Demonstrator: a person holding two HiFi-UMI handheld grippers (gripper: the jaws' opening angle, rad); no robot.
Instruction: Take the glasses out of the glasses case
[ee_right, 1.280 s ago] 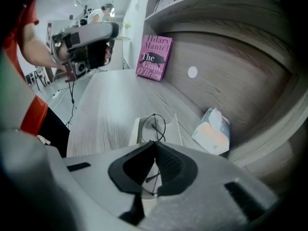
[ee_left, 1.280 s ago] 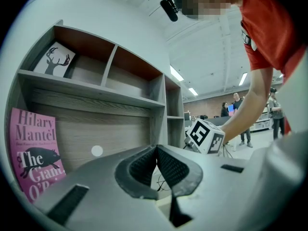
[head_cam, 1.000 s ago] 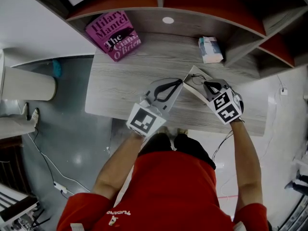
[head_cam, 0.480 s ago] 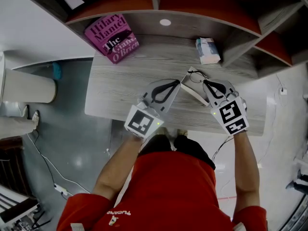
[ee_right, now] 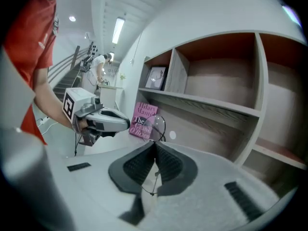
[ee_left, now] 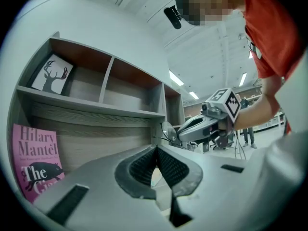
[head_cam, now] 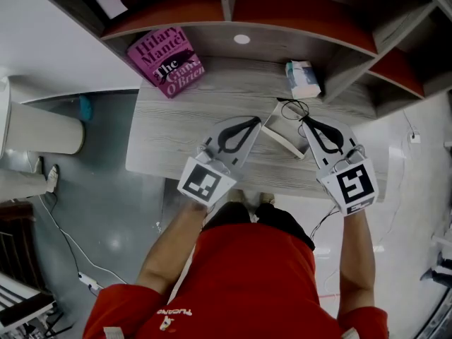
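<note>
1. Pinches the glasses in the right gripper, pads closed on a thin wire part of the frame, with one round lens standing just past the tips in the right gripper view.
2. Has raised that gripper over the last second and drawn it back toward the body, up from low over the open glasses case to a spot nearer the front edge of the desk.
3. Carries the glasses up along with it. Hangs them now above the far right end of the case, no longer down in the tray, and apparently touching nothing but the pads.
4. Keeps the left gripper where it was at the case's left end, pads pressed together at the tips with nothing plainly between them. Cannot tell whether touching the rim or just beside it.
5. Leaves the white case open on the desk in the same place, seemingly empty inside.
6. Puts the main step of the task close to done, by the look of it, with the glasses free of the case. Still calls for carrying them clear and setting them down gently, since so thin a frame could swivel or slip in so small a pinch.
</note>
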